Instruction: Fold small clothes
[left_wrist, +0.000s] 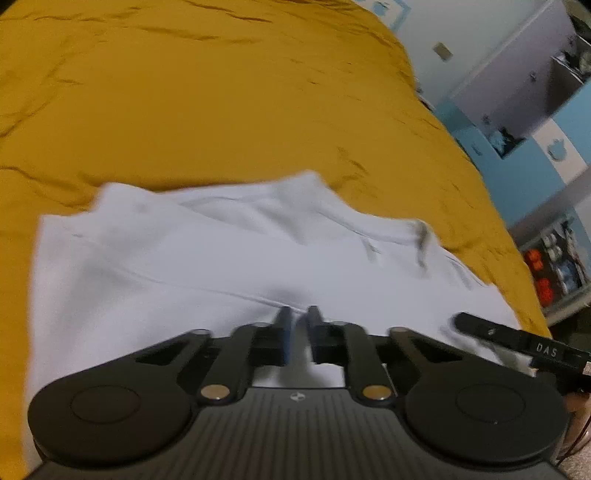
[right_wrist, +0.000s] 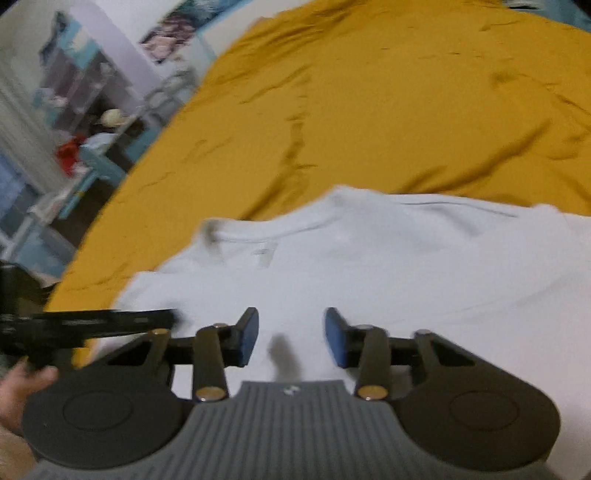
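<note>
A white shirt (left_wrist: 221, 266) lies flat on the mustard bed (left_wrist: 221, 110), the left gripper (left_wrist: 298, 317) pinched on its near hem, the right gripper (right_wrist: 291, 325) parted above it, needing its own pinch before folding.

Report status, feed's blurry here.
Left gripper shut on white cotton T-shirt. Right gripper open above it. Mustard bedspread bare; nothing in the way.

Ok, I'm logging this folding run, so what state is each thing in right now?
white T-shirt: lying on the bed, partly folded, neckline with label showing.
mustard bedcover: spread out, wrinkled.
left gripper: shut, over the shirt; a grip on cloth is unclear.
right gripper: open, nothing between its fingers, above the shirt.
</note>
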